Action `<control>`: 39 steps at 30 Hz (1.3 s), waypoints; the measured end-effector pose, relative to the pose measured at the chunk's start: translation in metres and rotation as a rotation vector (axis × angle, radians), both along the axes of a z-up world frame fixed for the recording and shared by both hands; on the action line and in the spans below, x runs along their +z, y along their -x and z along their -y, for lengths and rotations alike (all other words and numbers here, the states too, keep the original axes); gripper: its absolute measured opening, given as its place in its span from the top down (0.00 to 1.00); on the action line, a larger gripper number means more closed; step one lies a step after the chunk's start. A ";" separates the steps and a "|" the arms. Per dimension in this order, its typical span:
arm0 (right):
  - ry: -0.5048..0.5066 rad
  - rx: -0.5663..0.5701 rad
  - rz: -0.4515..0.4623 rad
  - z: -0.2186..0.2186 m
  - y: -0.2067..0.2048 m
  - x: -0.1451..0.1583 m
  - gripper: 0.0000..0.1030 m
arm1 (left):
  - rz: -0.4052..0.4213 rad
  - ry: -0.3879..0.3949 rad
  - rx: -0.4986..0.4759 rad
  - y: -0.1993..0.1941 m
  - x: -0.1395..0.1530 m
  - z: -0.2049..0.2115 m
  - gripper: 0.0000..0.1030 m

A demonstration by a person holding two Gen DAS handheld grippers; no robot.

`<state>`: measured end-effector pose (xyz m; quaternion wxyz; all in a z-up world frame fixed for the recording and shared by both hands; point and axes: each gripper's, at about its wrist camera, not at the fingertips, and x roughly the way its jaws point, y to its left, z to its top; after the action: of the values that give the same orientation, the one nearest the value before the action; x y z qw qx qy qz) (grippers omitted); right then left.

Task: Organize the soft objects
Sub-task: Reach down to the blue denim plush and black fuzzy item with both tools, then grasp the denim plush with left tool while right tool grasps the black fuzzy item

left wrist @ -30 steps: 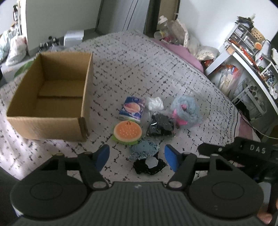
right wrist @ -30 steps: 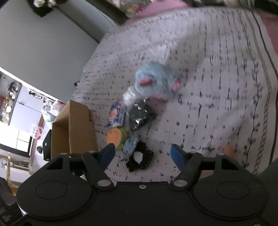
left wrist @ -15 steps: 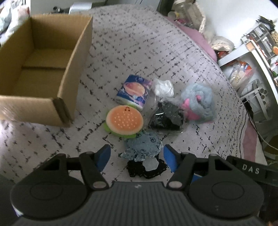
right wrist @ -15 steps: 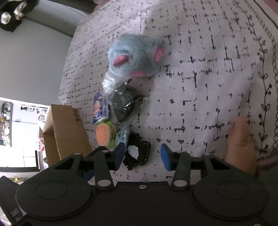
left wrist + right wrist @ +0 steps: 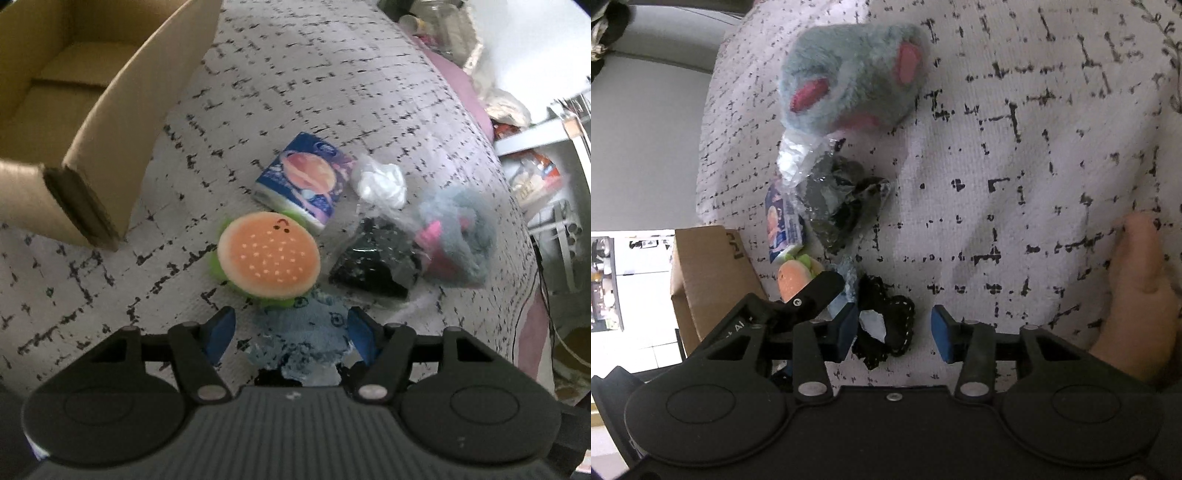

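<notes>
Soft objects lie on a patterned bedspread. In the left wrist view my left gripper (image 5: 291, 334) is open, its blue pads either side of a light blue cloth (image 5: 306, 332). Beyond it lie a burger plush (image 5: 267, 256), a tissue pack (image 5: 306, 181), a bagged black item (image 5: 373, 258), a white wad (image 5: 382, 182) and a grey-pink plush (image 5: 458, 236). In the right wrist view my right gripper (image 5: 894, 330) is open just above a black fabric item (image 5: 886, 325). The grey-pink plush (image 5: 853, 77) lies far ahead.
An open cardboard box (image 5: 99, 122) stands at the left; it also shows in the right wrist view (image 5: 705, 273). A bare hand (image 5: 1137, 295) rests on the bedspread at the right. Cluttered shelves (image 5: 554, 147) stand beyond the bed's right edge.
My left gripper has moved forward and down until its pads flank the blue cloth. My right gripper has dropped toward the black fabric item, its jaws narrower than one second ago.
</notes>
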<state>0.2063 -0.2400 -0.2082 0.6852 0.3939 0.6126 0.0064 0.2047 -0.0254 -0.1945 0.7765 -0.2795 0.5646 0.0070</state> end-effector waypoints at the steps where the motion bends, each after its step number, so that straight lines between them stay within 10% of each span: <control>1: 0.004 0.002 -0.006 -0.002 -0.001 -0.002 0.59 | 0.000 0.007 0.009 0.000 -0.001 -0.001 0.39; 10: 0.037 0.037 0.004 -0.015 -0.006 -0.008 0.60 | -0.025 0.049 0.051 -0.001 -0.006 -0.007 0.67; 15: 0.055 0.067 0.026 -0.022 -0.007 -0.006 0.60 | -0.035 0.094 0.095 0.005 -0.008 -0.020 0.68; 22: 0.043 0.102 0.076 -0.030 -0.006 -0.003 0.85 | -0.044 0.118 0.111 0.015 -0.005 -0.026 0.68; 39: 0.058 0.030 0.310 -0.007 0.020 0.045 0.87 | 0.064 0.070 0.083 0.040 0.047 -0.025 0.68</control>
<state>0.1860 -0.2328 -0.1628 0.7826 0.3589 0.5052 0.0596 0.1648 0.0000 -0.1477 0.7831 -0.3298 0.5271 0.0106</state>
